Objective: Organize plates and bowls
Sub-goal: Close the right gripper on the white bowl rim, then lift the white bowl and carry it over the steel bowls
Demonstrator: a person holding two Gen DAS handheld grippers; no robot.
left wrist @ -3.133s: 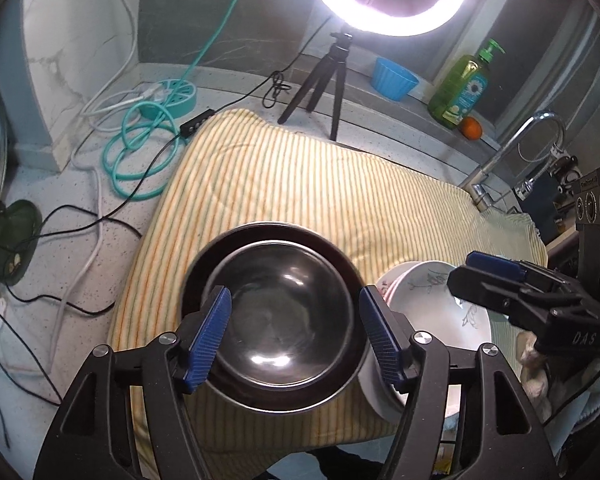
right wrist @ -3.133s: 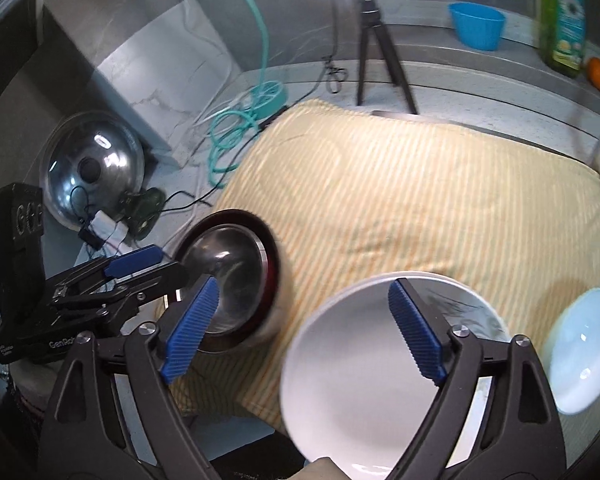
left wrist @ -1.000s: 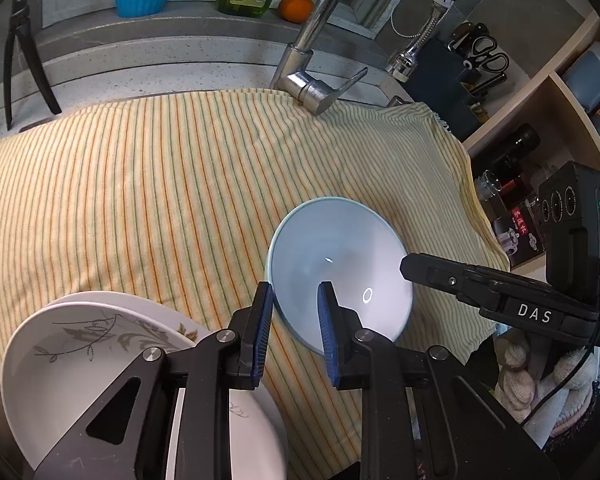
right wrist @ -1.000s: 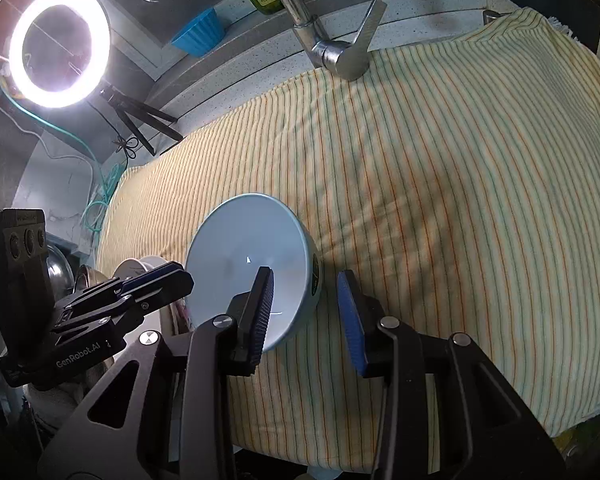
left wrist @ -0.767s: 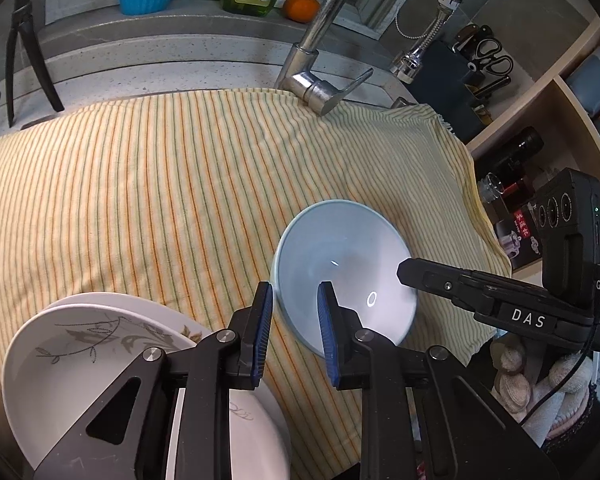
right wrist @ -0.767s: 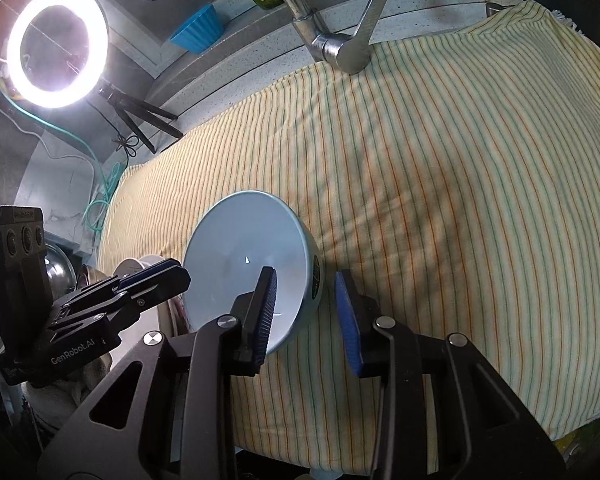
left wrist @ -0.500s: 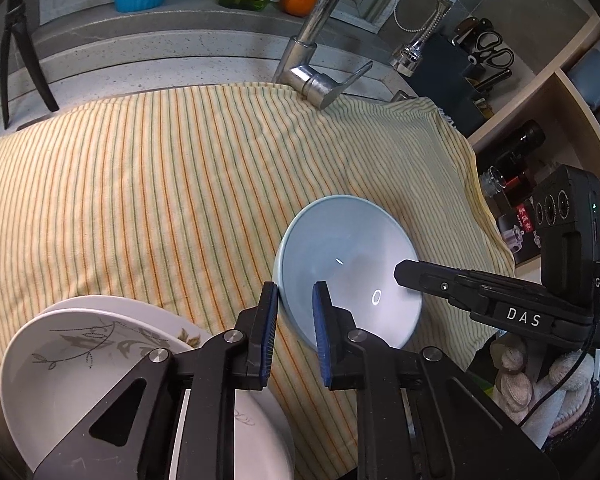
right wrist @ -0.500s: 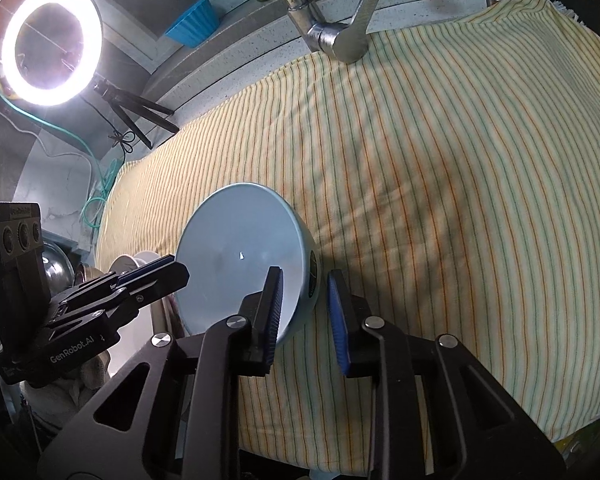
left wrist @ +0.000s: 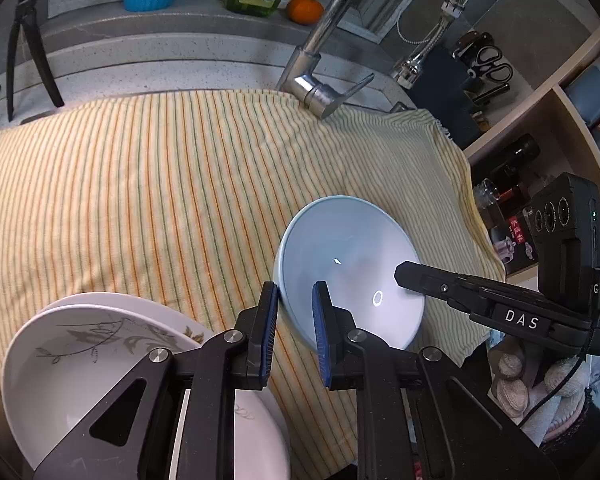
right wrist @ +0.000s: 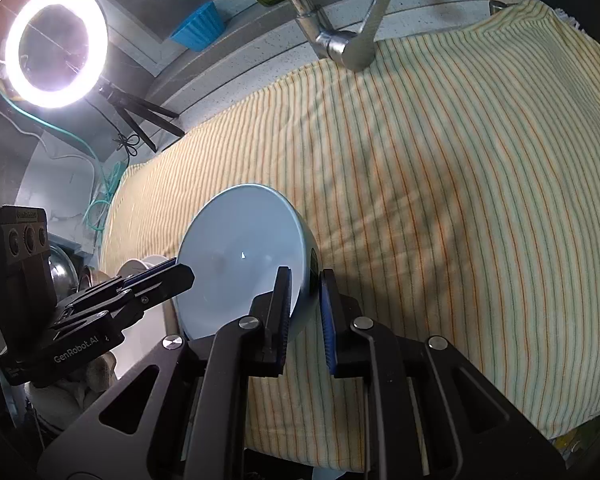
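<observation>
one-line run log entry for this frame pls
phase: two-handed grasp | left tool: shut on round pale blue ceramic bowl rim | right tool: just closed on opposite rim | bowl on striped yellow cloth

Pale blue bowl (left wrist: 352,264) sits on a yellow cloth (left wrist: 160,184) with thin orange and green stripes. Just beside the bowl, white plates (left wrist: 80,356) with a grey leaf print. Gripper pads (left wrist: 320,332) are blue.

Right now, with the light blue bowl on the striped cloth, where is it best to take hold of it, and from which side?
Grip the light blue bowl by its thin rim, from above at the near edge, one pad inside and one outside: its wall flares too wide to span. Both grippers already do so, the left gripper on the left rim, the right gripper on the right rim.
</observation>
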